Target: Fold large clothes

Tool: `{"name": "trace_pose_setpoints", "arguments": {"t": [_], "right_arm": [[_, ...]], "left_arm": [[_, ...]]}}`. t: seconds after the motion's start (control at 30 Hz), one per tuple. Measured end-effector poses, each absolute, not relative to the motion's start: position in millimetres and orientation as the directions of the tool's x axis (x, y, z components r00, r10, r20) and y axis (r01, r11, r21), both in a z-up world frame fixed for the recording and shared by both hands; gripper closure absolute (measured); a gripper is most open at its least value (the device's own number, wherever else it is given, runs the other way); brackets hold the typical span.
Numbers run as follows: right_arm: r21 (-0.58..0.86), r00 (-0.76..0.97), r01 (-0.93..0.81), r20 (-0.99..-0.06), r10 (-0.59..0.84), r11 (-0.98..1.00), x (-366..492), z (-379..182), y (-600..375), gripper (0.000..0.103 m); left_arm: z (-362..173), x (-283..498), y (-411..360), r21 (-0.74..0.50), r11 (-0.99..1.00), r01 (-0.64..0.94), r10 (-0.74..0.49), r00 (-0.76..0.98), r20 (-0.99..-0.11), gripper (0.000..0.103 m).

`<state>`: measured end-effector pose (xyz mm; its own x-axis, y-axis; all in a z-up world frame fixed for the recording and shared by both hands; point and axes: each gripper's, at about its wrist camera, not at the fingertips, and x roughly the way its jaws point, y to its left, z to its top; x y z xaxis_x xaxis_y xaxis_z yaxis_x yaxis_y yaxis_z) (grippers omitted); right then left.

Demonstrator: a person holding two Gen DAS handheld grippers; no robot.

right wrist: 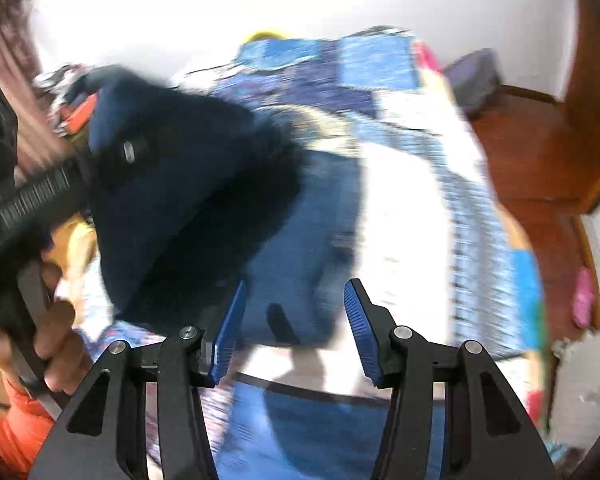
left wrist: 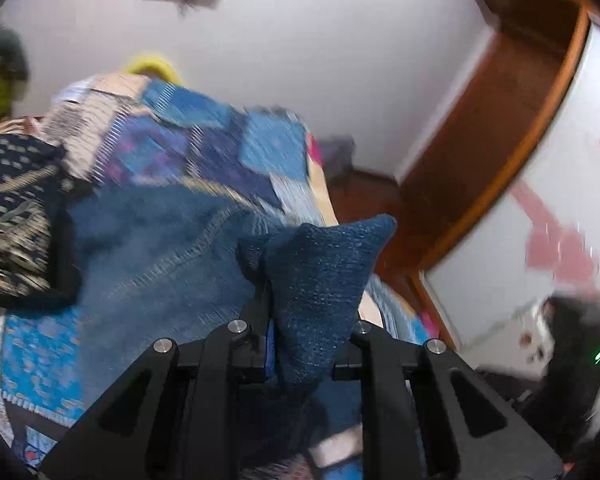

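Note:
A pair of blue jeans (left wrist: 152, 264) lies on a bed with a patchwork blue cover (left wrist: 220, 148). My left gripper (left wrist: 312, 312) is shut on a bunched corner of the jeans (left wrist: 324, 276) and holds it up above the bed. In the right wrist view the jeans (right wrist: 300, 240) lie on the cover, and a lifted dark fold of them (right wrist: 180, 208) hangs from the left gripper's body (right wrist: 28, 200), held by a hand. My right gripper (right wrist: 294, 332) is open and empty above the jeans, its blue pads (right wrist: 230, 332) wide apart.
A dark patterned garment (left wrist: 16, 216) lies on the bed at the left. A brown wooden floor (right wrist: 540, 168) and door frame (left wrist: 500, 128) are to the right of the bed. White walls stand behind. Pink items (right wrist: 582, 298) lie on the floor.

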<state>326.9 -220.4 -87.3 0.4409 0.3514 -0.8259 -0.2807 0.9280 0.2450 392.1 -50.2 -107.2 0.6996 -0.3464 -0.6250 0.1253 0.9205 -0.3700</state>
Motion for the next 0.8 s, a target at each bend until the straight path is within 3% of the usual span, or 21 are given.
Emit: {"name": "trace_pose_setpoints", "arguments": {"t": [0.17,0.27,0.4,0.53,0.73,0.8], "right_arm": [[0.233,0.454,-0.194,-0.840,0.297,0.953,318,-92,-260,0.056],[0.248,0.454,-0.162,-0.840,0.295,0.955,313,-92,-276,0.056],[0.261,0.474,-0.158,-0.826,0.305,0.952,300,-82,-277,0.056],[0.275,0.494,-0.186,-0.804,0.332,0.943,294,-72,-276,0.056],[0.211,0.515,-0.291,-0.787,0.339,0.933,298,-56,-246,0.056],[0.197,0.519,-0.328,-0.780,0.350,0.924,301,-52,-232,0.056]], "left_arm": [[-141,390,-93,-0.265,0.939,0.220,-0.344,0.587,-0.732,0.084],[-152,381,-102,-0.224,0.931,0.288,-0.350,0.532,-0.771,0.075],[-140,352,-112,-0.168,0.894,0.416,-0.385,0.518,-0.763,0.042],[-129,327,-109,-0.082,0.882,0.464,-0.354,0.536,-0.767,0.038],[-106,299,-63,0.009,0.924,0.381,-0.260,0.647,-0.717,0.029],[-101,301,-39,0.018,0.944,0.328,-0.225,0.684,-0.694,0.016]]}}
